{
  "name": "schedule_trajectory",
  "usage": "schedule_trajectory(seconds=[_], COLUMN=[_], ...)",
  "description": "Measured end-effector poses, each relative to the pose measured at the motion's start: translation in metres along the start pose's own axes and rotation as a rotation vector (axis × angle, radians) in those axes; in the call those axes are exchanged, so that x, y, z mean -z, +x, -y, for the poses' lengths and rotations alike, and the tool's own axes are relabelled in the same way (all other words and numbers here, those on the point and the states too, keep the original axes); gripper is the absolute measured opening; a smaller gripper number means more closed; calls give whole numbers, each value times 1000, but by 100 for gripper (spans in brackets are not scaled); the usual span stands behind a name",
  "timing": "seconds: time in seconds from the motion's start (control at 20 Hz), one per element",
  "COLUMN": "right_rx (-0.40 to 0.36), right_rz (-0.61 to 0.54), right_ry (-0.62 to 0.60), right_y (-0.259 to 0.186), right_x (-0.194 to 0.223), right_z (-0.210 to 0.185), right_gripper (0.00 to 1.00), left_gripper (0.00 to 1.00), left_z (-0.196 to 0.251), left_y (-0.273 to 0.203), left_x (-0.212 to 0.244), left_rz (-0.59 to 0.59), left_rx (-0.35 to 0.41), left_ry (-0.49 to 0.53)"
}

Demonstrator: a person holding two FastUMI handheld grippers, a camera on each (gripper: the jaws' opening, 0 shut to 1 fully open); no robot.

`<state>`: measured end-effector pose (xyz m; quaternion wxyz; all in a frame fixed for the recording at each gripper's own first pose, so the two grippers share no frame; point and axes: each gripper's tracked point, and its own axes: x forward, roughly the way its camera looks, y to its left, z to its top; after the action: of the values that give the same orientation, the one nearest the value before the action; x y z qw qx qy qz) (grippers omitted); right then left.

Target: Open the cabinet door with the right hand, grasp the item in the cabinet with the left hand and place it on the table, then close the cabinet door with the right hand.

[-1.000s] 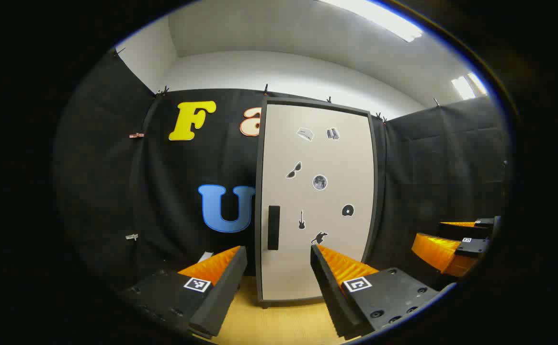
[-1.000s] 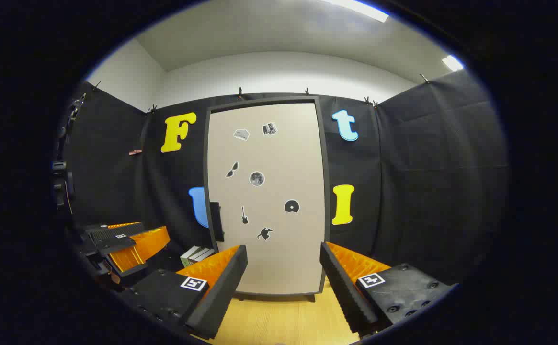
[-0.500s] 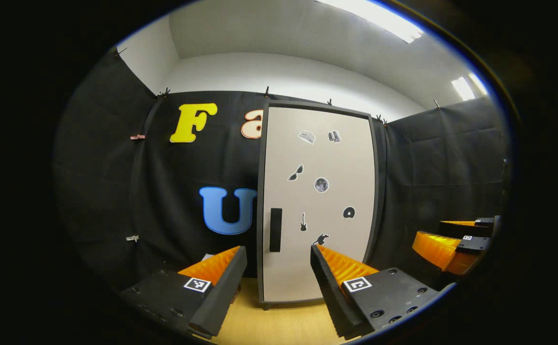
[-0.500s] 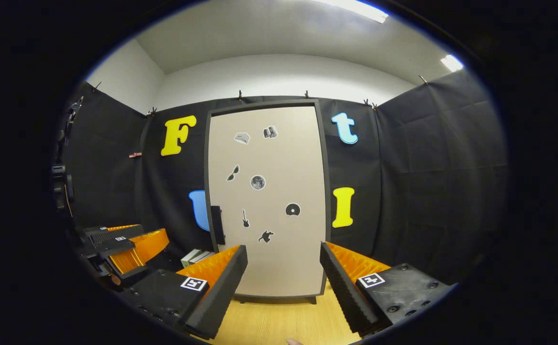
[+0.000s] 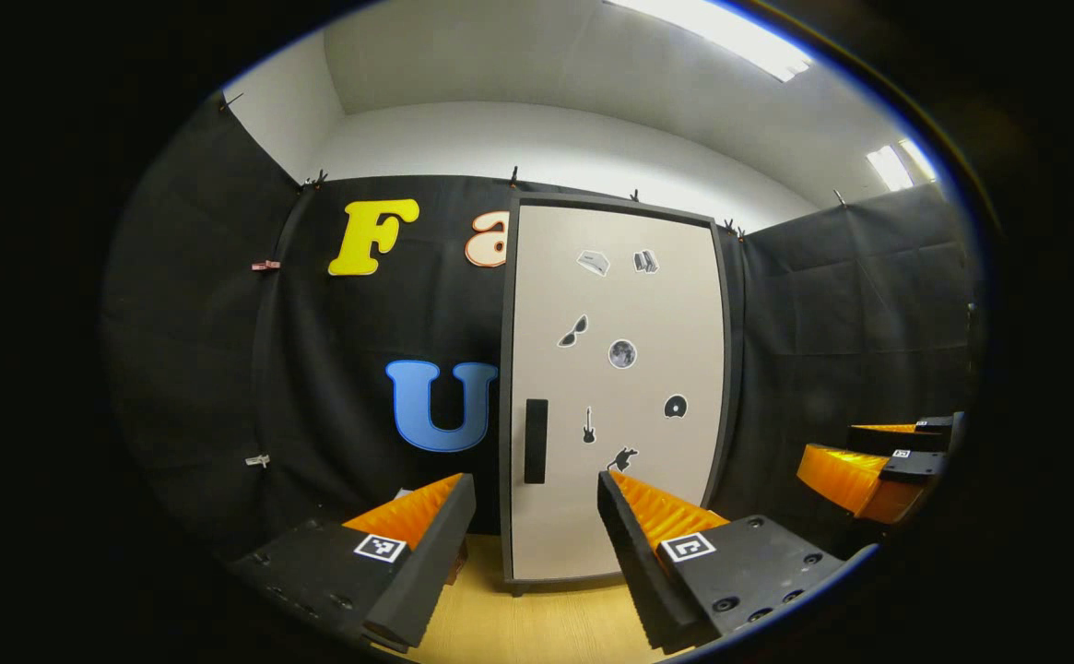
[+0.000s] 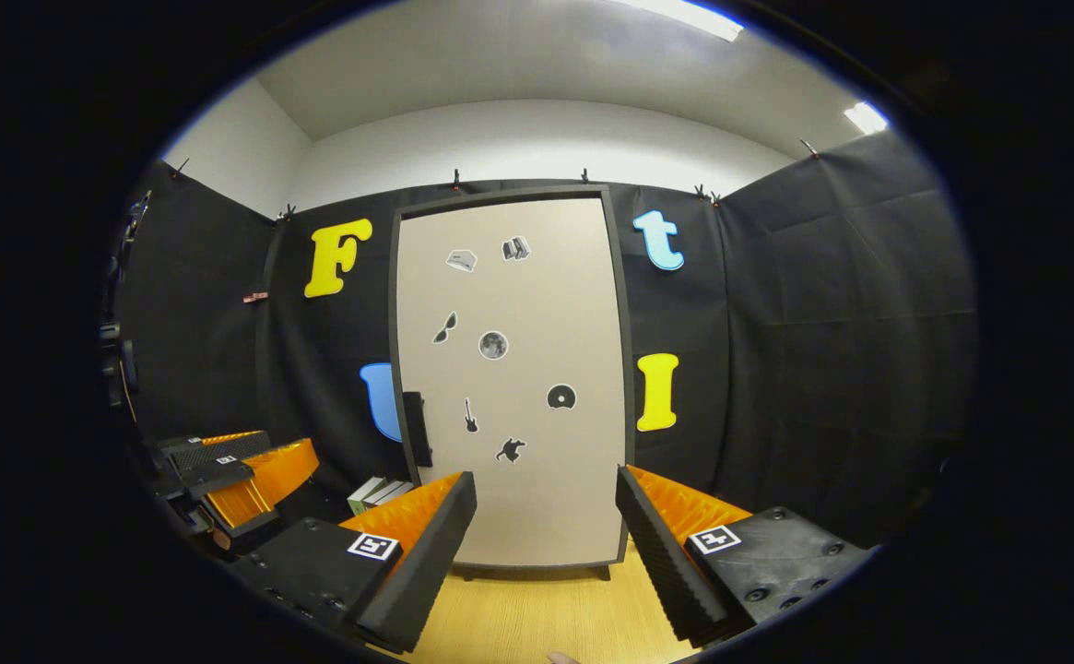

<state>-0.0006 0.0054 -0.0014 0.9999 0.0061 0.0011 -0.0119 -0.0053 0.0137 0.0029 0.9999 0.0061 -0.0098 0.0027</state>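
Books [image 6: 378,492] beside closed cabinet door [image 6: 513,443]

A staged recording booth inside a larger room, not a lived-in home. Black cloth walls [image 6: 822,323] are clipped up on three sides, with a plain white wall [image 6: 537,138] and strip ceiling lights [image 5: 739,41] showing above them. A single tall beige cabinet door [image 6: 518,369] dotted with small stickers stands on a light wooden table [image 6: 537,618], like a test prop.

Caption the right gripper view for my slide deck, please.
Open right gripper faces the closed cabinet door, its handle untouched.
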Motion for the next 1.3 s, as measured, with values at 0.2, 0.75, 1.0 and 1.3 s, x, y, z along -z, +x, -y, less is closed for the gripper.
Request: schedule_trajectory(seconds=[0.2, 0.75, 1.0, 1.3], right_rx=[-9, -172, -210, -158], right_rz=[4, 17, 14, 14], right_ry=[-14, -53, -35, -10], right_y=[4, 65, 111, 180], right_x=[0, 16, 29, 49], right_z=[-11, -124, -168, -190], right_gripper=[98, 98, 97, 97], left_gripper=[85, 85, 85, 85], left_z=[-6, -83, -123, -158], left_y=[-3, -22, -28, -33], left_x=[-1, 1, 7, 8], left_rz=[8, 21, 8, 17], left_rx=[7, -87, -158, -224], left_ry=[-3, 10, 35, 27])
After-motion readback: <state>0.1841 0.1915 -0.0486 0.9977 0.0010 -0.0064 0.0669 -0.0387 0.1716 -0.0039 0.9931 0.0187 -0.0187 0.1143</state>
